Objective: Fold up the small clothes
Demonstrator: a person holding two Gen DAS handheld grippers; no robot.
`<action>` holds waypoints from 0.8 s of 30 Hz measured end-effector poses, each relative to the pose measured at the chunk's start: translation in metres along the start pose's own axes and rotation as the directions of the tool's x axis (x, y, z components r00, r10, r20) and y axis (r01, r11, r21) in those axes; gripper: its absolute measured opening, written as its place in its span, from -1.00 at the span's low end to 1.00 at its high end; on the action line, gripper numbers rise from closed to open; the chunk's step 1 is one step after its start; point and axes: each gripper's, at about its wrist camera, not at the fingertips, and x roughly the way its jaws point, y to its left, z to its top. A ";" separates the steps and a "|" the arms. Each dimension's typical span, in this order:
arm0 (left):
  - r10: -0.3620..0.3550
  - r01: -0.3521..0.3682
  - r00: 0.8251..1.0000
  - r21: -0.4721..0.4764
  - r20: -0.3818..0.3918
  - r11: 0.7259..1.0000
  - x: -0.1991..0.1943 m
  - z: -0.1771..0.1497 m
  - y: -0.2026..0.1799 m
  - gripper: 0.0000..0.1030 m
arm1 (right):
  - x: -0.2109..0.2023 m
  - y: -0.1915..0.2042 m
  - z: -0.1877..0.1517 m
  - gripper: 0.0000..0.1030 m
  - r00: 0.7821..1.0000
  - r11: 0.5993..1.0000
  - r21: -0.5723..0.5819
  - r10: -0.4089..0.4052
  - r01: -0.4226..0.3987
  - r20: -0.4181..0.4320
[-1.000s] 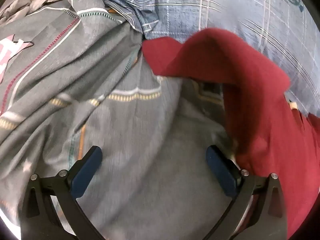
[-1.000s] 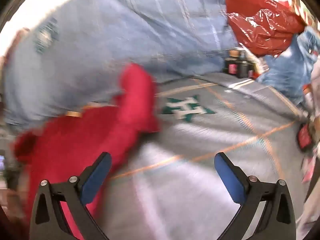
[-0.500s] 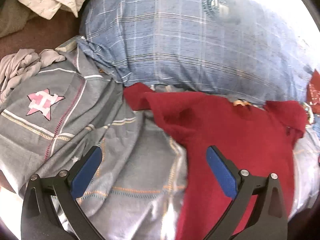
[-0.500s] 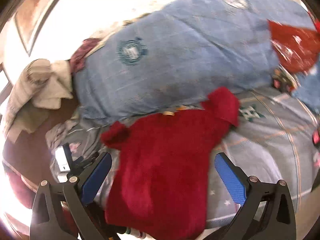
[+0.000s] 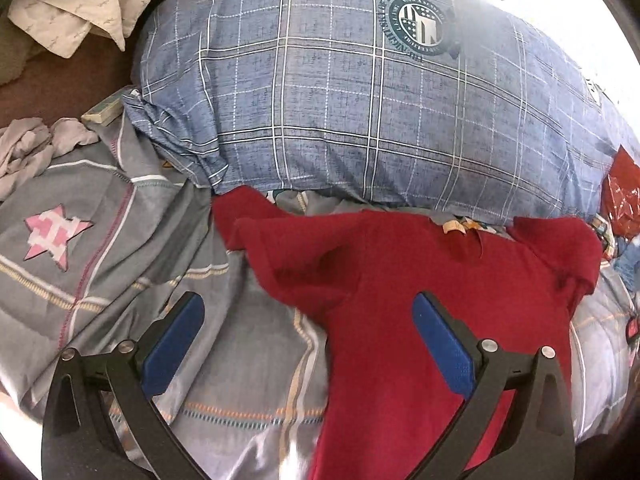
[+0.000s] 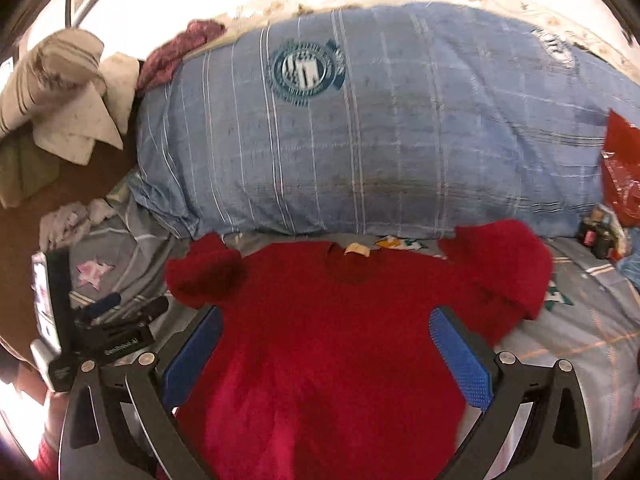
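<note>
A small red shirt [image 6: 344, 328] lies spread on the grey bedsheet [image 6: 592, 344], collar toward the pillow, with both short sleeves bunched inward. In the left wrist view the same red shirt [image 5: 440, 288] fills the right half. My left gripper [image 5: 308, 340] hovers open over the shirt's left edge, one blue pad over the sheet, the other over red cloth. My right gripper [image 6: 326, 354] is open above the shirt's body, holding nothing. The left gripper [image 6: 120, 308] shows at the left edge of the right wrist view.
A large blue plaid pillow [image 5: 360, 100] lies right behind the shirt. Crumpled pale clothes [image 5: 76, 4] pile at the back left. A red plastic bag [image 6: 622, 176] and small bottles [image 6: 598, 236] sit at the right. The grey sheet [image 5: 100, 264] has a pink star.
Both grippers have pulled back and up from the shirt. The shirt, earlier lifted and folded over near the cameras, now lies spread flat on the sheet.
</note>
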 end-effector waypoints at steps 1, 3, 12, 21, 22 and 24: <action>0.004 -0.004 1.000 -0.003 -0.002 1.000 0.004 0.002 -0.001 1.00 | 0.007 0.002 0.001 1.00 1.000 1.000 -0.002 -0.003 0.003 -0.006; 0.007 -0.007 1.000 -0.009 -0.009 1.000 0.014 0.006 0.000 1.00 | 0.024 0.008 0.002 1.00 1.000 1.000 -0.013 -0.006 0.006 -0.016; 0.012 -0.015 0.998 -0.040 -0.057 0.999 0.054 0.007 0.010 1.00 | 0.099 0.019 -0.001 0.98 0.997 1.000 0.006 0.008 -0.007 -0.080; 0.051 -0.053 0.995 -0.019 -0.084 0.998 0.076 0.009 0.014 1.00 | 0.151 0.029 -0.011 0.98 0.990 1.000 0.015 0.007 -0.005 -0.138; 0.052 -0.054 0.995 -0.022 -0.086 0.998 0.078 0.010 0.015 1.00 | 0.154 0.030 -0.012 0.98 0.990 1.000 0.014 0.005 -0.003 -0.142; 0.056 -0.058 0.994 -0.024 -0.089 0.998 0.080 0.010 0.017 1.00 | 0.159 0.032 -0.013 0.98 0.988 1.000 0.011 0.007 -0.006 -0.152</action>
